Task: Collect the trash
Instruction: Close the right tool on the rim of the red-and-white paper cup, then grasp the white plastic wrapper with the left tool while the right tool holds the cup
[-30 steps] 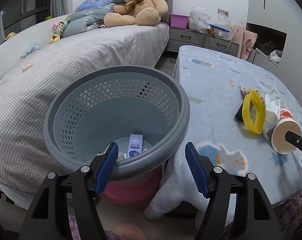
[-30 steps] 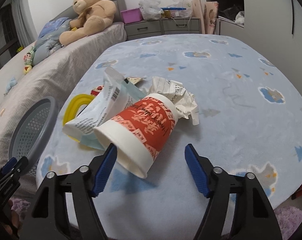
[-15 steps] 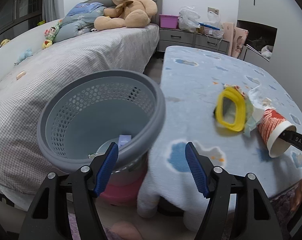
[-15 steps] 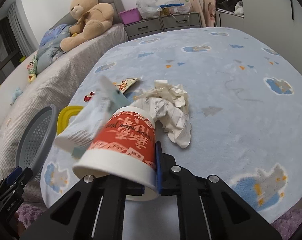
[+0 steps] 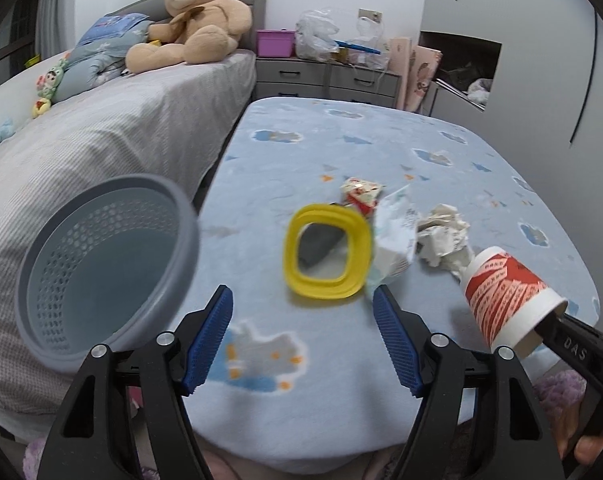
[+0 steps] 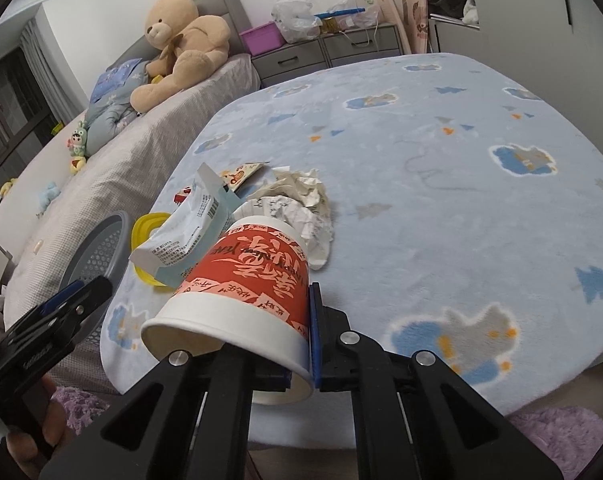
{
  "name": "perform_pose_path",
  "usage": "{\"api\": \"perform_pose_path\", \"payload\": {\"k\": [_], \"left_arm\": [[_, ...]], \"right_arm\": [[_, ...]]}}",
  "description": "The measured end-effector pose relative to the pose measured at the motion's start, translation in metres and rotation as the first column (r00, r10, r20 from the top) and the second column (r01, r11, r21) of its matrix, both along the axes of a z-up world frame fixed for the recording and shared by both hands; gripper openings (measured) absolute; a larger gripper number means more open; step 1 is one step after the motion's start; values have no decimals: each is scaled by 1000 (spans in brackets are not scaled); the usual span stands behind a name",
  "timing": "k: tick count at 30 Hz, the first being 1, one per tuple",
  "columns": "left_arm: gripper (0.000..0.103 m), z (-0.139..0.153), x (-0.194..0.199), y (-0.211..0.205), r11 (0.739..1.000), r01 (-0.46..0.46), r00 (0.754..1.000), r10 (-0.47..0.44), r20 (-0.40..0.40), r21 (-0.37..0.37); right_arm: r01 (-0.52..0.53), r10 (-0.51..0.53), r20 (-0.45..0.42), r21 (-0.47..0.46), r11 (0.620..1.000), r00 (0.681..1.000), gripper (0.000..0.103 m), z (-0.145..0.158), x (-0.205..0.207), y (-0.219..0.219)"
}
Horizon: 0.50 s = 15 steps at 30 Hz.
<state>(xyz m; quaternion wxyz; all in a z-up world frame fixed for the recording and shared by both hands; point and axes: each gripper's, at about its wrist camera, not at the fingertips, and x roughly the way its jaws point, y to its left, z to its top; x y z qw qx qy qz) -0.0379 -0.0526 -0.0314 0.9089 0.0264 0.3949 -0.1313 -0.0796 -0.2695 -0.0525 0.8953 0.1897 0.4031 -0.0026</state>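
Note:
My right gripper is shut on the rim of a red and white paper cup, lifted off the blue blanket; the cup also shows in the left wrist view. My left gripper is open and empty, just short of a yellow plastic ring lid. A white and blue packet, crumpled paper and a small snack wrapper lie beside the lid. The grey perforated trash basket stands at the left, by the table's edge.
The table is covered by a blue patterned blanket. A bed with a grey checked cover and a teddy bear lies to the left. Grey drawers with bags stand at the back.
My right gripper closed on the cup's rim and lifted it. My left gripper swung right, from over the basket to in front of the yellow lid.

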Motion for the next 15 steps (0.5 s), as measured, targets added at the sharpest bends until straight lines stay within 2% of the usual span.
{"api": "perform_pose_path", "payload": {"k": [4,15], "left_arm": [[71,-2,8,-27,999,48,999,-47,-11,18],[73,-22,37,-63,993,75,996,-71,-49,89]], "right_arm": [[15,-15,-1,21,1000,1000,7,1,-8,-16],[35,-36,9,74,997,999,7,-8,-6,-43]]}}
